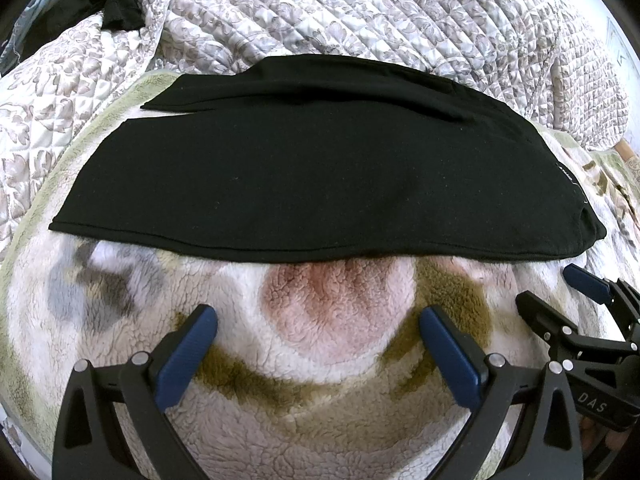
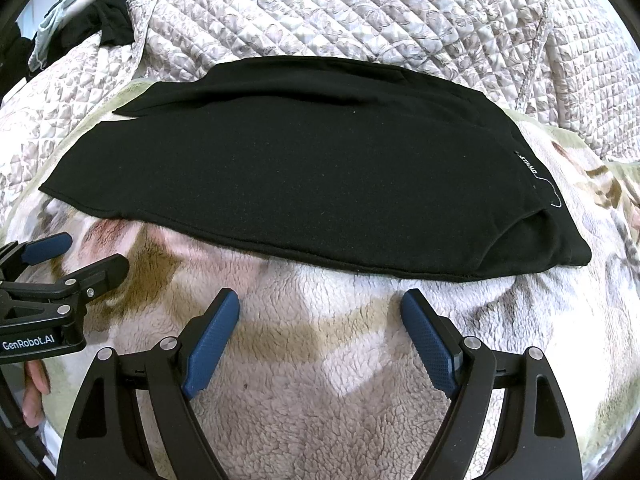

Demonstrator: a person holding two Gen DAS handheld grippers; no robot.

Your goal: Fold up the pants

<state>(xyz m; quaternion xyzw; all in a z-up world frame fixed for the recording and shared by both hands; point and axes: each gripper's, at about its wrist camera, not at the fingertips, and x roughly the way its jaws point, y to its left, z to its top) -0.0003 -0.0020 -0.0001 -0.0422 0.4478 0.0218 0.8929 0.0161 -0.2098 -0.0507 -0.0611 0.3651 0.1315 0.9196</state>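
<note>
The black pants (image 1: pixel 320 176) lay flat on a fluffy blanket (image 1: pixel 328 360) with pink, brown and gray patches. They were folded in half the long way, one leg on top of the other, and stretched from about 9 o'clock to 3 o'clock across the middle of both wrist views. A small white label (image 2: pixel 530 168) with letters sat near the waist end at 3 o'clock. The leg ends (image 2: pixel 52 188) were at 9 o'clock, and the lower leg poked out a little behind the top one. The left gripper (image 1: pixel 318 320) was at 6 o'clock in its own view, over the blanket and just in front of the pants' near edge. Its two blue pads (image 1: pixel 188 356) were spread wide apart and held nothing. The right gripper (image 2: pixel 320 304) was at 6 o'clock in its own view, also near that edge but not touching it. Its blue fingers (image 2: pixel 430 346) were wide apart too, with nothing between them. The two grippers were side by side, close together. From the left view the right gripper showed at 4 o'clock, and from the right view the left gripper showed at 9 o'clock. A bit of a hand (image 2: pixel 36 384) showed under it. A quilted cover (image 1: pixel 360 12) with a gray flower print was bunched up behind the pants at 12 o'clock. Some dark clothes (image 2: pixel 108 24) lay at 10 o'clock.
</note>
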